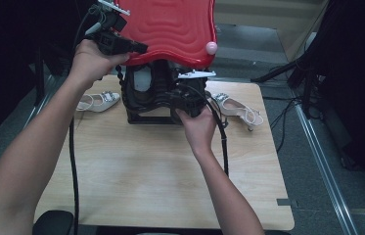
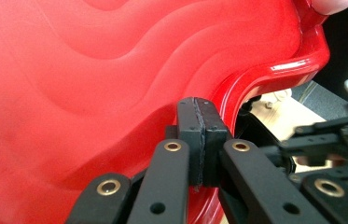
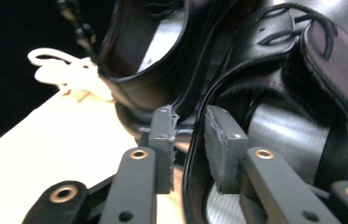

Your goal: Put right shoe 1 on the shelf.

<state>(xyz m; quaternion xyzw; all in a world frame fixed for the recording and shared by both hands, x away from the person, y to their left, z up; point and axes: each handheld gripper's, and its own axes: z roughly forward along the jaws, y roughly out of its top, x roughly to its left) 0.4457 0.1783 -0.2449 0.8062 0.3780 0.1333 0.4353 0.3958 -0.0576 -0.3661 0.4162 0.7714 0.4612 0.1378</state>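
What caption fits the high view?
Left gripper lifts the red lid; right gripper reaches the black boots.

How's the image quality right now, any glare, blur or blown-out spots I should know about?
High view: evenly lit, dark surroundings. Left gripper view: glare streak on the red lid rim, background soft. Right gripper view: table and white shoe overexposed, black boots sharp.

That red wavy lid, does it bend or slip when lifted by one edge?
The red lid probably stays stiff: it keeps its moulded waves while the left tool pinches only its rim. Its glossy surface looks slippery, so it might slide out.
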